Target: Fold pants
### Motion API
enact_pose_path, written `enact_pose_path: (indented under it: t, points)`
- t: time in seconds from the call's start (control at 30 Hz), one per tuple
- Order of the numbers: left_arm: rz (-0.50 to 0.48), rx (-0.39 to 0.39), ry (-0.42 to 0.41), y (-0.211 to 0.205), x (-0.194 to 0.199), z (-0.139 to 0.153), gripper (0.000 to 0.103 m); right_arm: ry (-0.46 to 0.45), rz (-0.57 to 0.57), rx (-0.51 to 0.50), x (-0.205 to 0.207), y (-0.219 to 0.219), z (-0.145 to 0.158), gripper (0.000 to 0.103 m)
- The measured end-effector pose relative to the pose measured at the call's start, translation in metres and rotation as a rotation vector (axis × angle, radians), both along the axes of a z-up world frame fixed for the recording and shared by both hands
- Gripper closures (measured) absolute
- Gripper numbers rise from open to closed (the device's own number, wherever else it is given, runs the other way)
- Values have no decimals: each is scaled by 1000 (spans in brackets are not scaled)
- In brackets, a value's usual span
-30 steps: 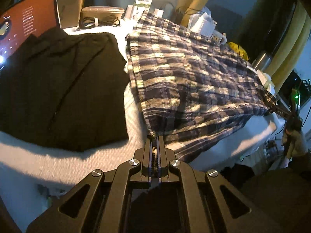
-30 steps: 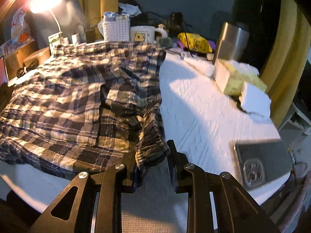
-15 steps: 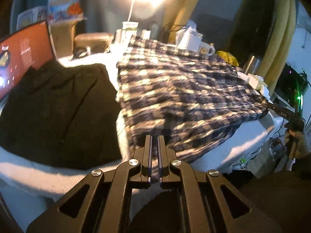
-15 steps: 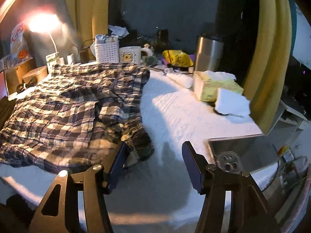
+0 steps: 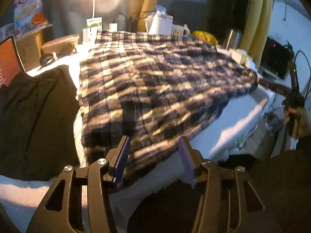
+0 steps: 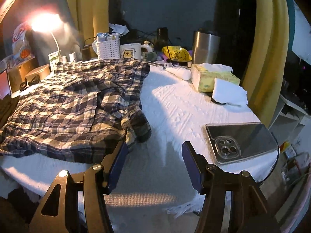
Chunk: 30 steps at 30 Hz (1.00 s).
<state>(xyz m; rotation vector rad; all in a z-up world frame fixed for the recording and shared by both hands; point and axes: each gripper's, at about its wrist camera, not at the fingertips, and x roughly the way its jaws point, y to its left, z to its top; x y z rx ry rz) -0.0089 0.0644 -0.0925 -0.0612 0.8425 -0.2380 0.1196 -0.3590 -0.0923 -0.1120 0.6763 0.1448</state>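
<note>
The plaid pants (image 5: 155, 81) lie spread on the white towel-covered table (image 5: 239, 114). My left gripper (image 5: 153, 156) is open and empty, its jaws just above the pants' near edge. In the right wrist view the pants (image 6: 77, 104) lie at the left, with a bunched end near the middle. My right gripper (image 6: 154, 164) is open and empty over the bare white cover (image 6: 175, 112), just right of that bunched end. The right gripper's tool (image 5: 276, 87) shows at the far right of the left wrist view.
A black garment (image 5: 33, 116) lies left of the pants. A phone (image 6: 241, 141) lies at the right edge. A tissue box (image 6: 211, 77), steel tumbler (image 6: 206, 46), mug (image 6: 130, 51), white basket (image 6: 107, 46) and lit lamp (image 6: 45, 22) stand along the back.
Both grippers have opened and let go of the pants. Both have drawn back and lifted a little. The pants now lie loose on the table.
</note>
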Motion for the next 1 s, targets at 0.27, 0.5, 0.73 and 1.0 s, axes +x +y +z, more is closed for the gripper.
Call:
enact_pose_path:
  t: [0.27,0.5,0.73,1.0]
  points:
    - [-28,109,5,5,-13,-12,30,12,-12,-23,-2,-1,-5,42]
    - [13,192,-47,-5,0,-15,18,-2,-17,-82,-6,0,-6,17]
    - [-27,166,-114,-12,7,-16,66,-14,18,-203,-11,15,-18,17]
    - [11,73,-129,-4,9,-2,96,-78,137,-316,-14,65,-30,17]
